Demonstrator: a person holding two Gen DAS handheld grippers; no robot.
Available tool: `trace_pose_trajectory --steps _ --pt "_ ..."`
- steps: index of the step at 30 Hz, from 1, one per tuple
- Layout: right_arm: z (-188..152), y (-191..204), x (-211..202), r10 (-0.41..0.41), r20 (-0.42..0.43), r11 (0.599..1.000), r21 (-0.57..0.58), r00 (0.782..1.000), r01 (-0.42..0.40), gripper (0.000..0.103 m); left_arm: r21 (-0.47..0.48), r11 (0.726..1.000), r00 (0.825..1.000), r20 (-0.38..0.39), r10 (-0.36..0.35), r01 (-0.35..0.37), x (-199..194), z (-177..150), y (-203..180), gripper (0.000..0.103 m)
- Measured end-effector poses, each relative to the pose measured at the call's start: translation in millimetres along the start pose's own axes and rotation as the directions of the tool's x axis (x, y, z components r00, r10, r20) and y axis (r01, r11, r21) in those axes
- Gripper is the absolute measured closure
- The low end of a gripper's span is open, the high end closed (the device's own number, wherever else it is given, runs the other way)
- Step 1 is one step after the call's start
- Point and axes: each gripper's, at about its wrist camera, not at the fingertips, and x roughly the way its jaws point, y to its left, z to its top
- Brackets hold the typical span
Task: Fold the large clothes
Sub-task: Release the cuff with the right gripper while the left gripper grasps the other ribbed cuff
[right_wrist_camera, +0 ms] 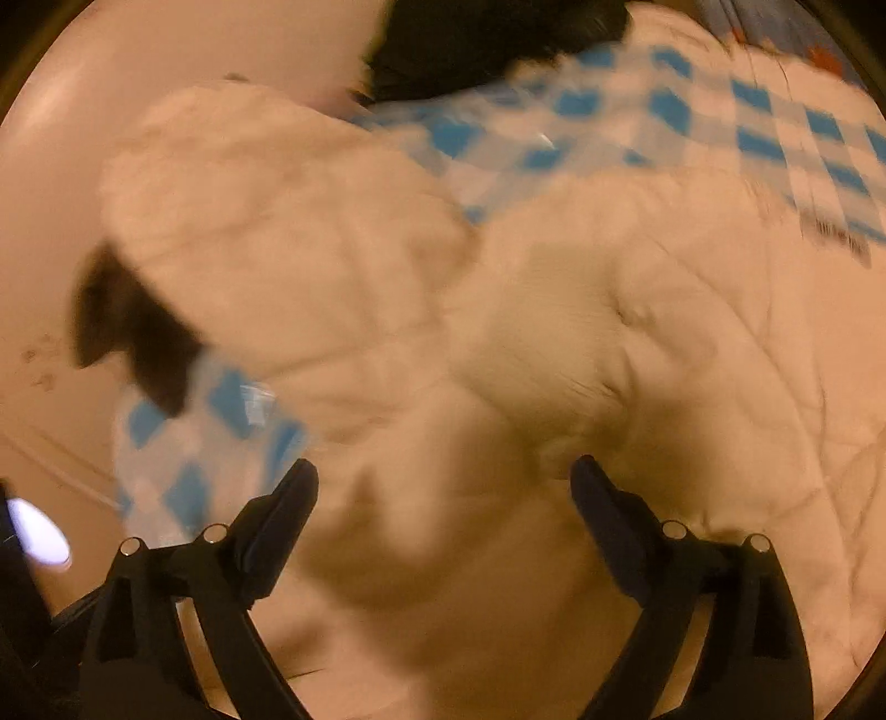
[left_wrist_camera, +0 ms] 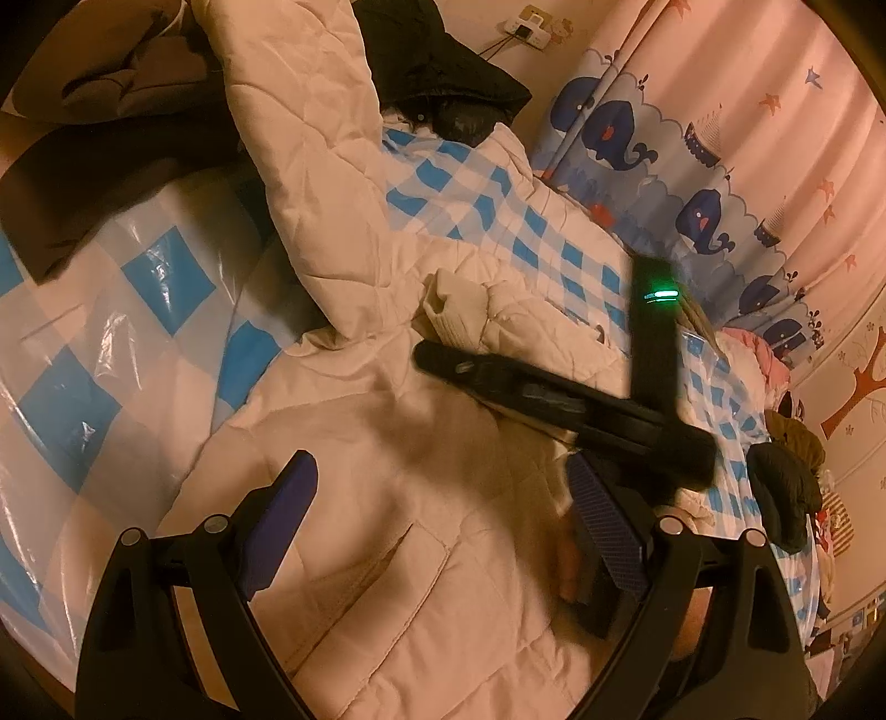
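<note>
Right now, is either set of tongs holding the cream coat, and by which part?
Nothing is held. The left tongs and the right tongs both stand open above the cream quilted coat, clamping no fabric.

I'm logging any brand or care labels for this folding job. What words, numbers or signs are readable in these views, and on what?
No text can be read in either view.
Dark print on the checked sheet: too blurred to read.
Wall socket plate: no legible marking.
Curtain: whale and boat pictures only, no words.
Cream quilted coat: no label visible.
</note>
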Motion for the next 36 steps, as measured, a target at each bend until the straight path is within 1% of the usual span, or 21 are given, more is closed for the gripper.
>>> trace_pose_trajectory --steps 2,4,5,6,8,9,10,13,14,15,18,20,22,23,24,26,28,30,32,34,36 --pt "0 4 -36 -0.031 0.131 0.999 -0.016 0.991 0.033 0.014 -0.009 1.000 1.000 -0.001 -0.007 0.007 -2 1 3 0.015" --pt "1 -15 -74 -0.127 0.244 0.991 0.061 0.962 0.115 0.013 -0.016 1.000 1.000 0.005 -0.009 0.009 -3 2 5 0.015" --pt "1 -36 -92 -0.217 0.275 0.973 0.143 0.937 0.183 0.011 -0.019 1.000 1.000 0.008 -0.007 0.007 -4 2 6 0.015" --pt "2 -54 -99 -0.279 0.269 0.952 0.207 0.922 0.227 0.008 -0.022 1.000 1.000 0.008 -0.006 0.006 -4 2 7 0.015" --pt "-5 -96 -104 -0.375 0.211 0.897 0.329 0.903 0.295 0.008 -0.027 1.000 1.000 0.002 -0.005 0.005 -3 2 8 0.015" --pt "-10 -125 -92 -0.417 0.115 0.857 0.382 0.902 0.347 0.007 -0.028 1.000 1.000 -0.001 -0.004 0.004 -2 2 8 0.015" --pt "-15 -147 -71 -0.410 0.004 0.845 0.378 0.912 0.379 0.007 -0.027 1.000 1.000 -0.002 -0.004 0.004 -2 2 7 0.015" --pt "-9 -138 -60 -0.459 -0.041 0.849 0.276 0.888 0.451 0.007 -0.019 1.000 1.000 0.001 0.004 -0.004 -1 2 6 0.015" --pt "-6 -133 -66 -0.436 -0.030 0.857 0.291 0.899 0.425 0.007 -0.021 1.000 1.000 0.007 0.004 -0.003 -2 3 7 0.015" --pt "-7 -126 -77 -0.397 0.019 0.873 0.317 0.918 0.371 0.007 -0.022 1.000 1.000 0.020 0.007 -0.007 -5 5 8 0.015" --pt "-29 -101 -107 -0.298 0.149 0.905 0.359 0.943 0.229 0.007 -0.010 1.000 0.993 0.114 0.026 -0.025 -27 13 10 0.015" --pt "-57 -95 -122 -0.241 0.212 0.903 0.407 0.947 0.139 0.007 0.003 1.000 0.975 0.221 0.010 -0.011 -57 25 13 0.015" --pt "-84 -103 -125 -0.206 0.255 0.866 0.497 0.945 0.055 0.007 0.008 1.000 0.943 0.332 -0.001 -0.002 -89 44 18 0.012" --pt "-100 -115 -122 -0.185 0.264 0.835 0.550 0.947 0.010 0.007 0.009 1.000 0.923 0.383 0.010 -0.015 -107 64 23 0.010" --pt "-103 -117 -120 -0.170 0.266 0.819 0.574 0.949 -0.014 0.007 0.002 1.000 0.913 0.407 0.019 -0.022 -118 80 28 0.010" --pt "-101 -115 -121 -0.171 0.265 0.820 0.572 0.949 -0.012 0.007 -0.055 0.998 0.901 0.432 0.040 -0.018 -142 127 50 0.010" --pt "-98 -108 -116 -0.206 0.242 0.839 0.542 0.948 0.044 0.007 -0.123 0.992 0.889 0.450 0.083 -0.031 -155 167 73 0.010" --pt "-96 -100 -111 -0.246 0.218 0.851 0.516 0.944 0.103 0.006 -0.173 0.982 0.889 0.435 0.144 -0.075 -154 197 90 0.010" --pt "-96 -98 -108 -0.260 0.211 0.856 0.503 0.942 0.123 0.006 -0.213 0.969 0.892 0.405 0.201 -0.122 -144 229 107 0.010" --pt "-102 -101 -109 -0.252 0.218 0.855 0.506 0.943 0.111 0.006 -0.185 0.962 0.878 0.401 0.262 -0.202 -135 248 107 0.010" --pt "-103 -103 -108 -0.247 0.223 0.854 0.510 0.943 0.104 0.006 -0.161 0.952 0.873 0.380 0.304 -0.261 -123 264 107 0.010"
